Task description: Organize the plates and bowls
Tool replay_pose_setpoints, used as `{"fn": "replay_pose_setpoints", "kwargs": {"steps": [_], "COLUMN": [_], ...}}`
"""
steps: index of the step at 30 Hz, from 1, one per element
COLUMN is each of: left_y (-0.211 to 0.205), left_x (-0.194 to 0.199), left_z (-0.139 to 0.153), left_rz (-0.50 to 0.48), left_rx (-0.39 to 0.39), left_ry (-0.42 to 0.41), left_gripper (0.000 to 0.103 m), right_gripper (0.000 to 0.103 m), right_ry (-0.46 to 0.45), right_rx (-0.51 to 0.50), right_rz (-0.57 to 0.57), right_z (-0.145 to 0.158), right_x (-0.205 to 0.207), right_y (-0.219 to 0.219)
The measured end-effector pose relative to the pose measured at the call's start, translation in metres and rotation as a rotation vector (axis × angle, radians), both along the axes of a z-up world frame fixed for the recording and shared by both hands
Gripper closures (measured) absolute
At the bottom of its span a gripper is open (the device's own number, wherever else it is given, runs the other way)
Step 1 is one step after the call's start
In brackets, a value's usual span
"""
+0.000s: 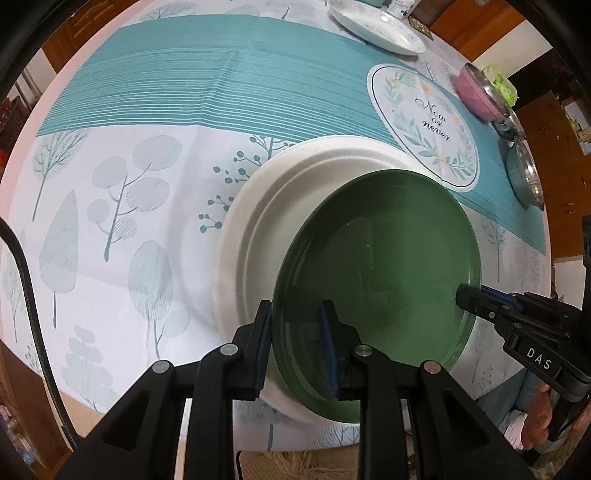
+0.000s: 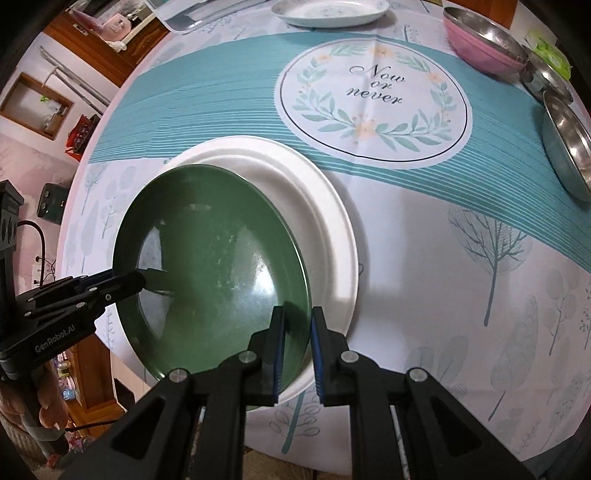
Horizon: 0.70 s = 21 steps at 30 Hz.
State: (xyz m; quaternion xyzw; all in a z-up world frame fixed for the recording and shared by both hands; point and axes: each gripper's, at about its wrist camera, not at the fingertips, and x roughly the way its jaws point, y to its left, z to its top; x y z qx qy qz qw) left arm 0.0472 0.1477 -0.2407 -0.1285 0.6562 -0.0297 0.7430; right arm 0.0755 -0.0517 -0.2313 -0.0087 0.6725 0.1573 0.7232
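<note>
A green plate [image 1: 380,280] is held tilted just over a larger white plate [image 1: 266,206] near the table's front edge. My left gripper [image 1: 295,332] straddles the green plate's left rim, one finger on each side. My right gripper [image 2: 298,339] straddles the opposite rim of the green plate [image 2: 210,266], over the white plate [image 2: 325,221]. Each gripper shows in the other's view, the right [image 1: 476,295] and the left [image 2: 125,280], both at the rim.
A white patterned plate [image 2: 328,13] sits at the table's far side. A pink bowl [image 2: 480,40] with a steel inside and steel dishes [image 2: 569,147] stand at the right. A teal band and a round "Now or never" print [image 2: 373,99] cross the tablecloth.
</note>
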Motion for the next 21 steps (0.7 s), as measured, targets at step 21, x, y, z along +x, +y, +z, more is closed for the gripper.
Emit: {"fn": "replay_pose_setpoints", "kwargs": {"steps": [21], "left_y": [0.001], "left_x": [0.016], "left_z": [-0.009], "left_rz": [0.026], "left_rx": [0.006], "left_ry": [-0.002], "left_gripper": [0.069], "right_gripper": [0.08], "right_ry": [0.005], "right_rx": [-0.022], "right_rz": [0.035], "right_z": [-0.012], "right_x": [0.011], "right_y": [0.015]}}
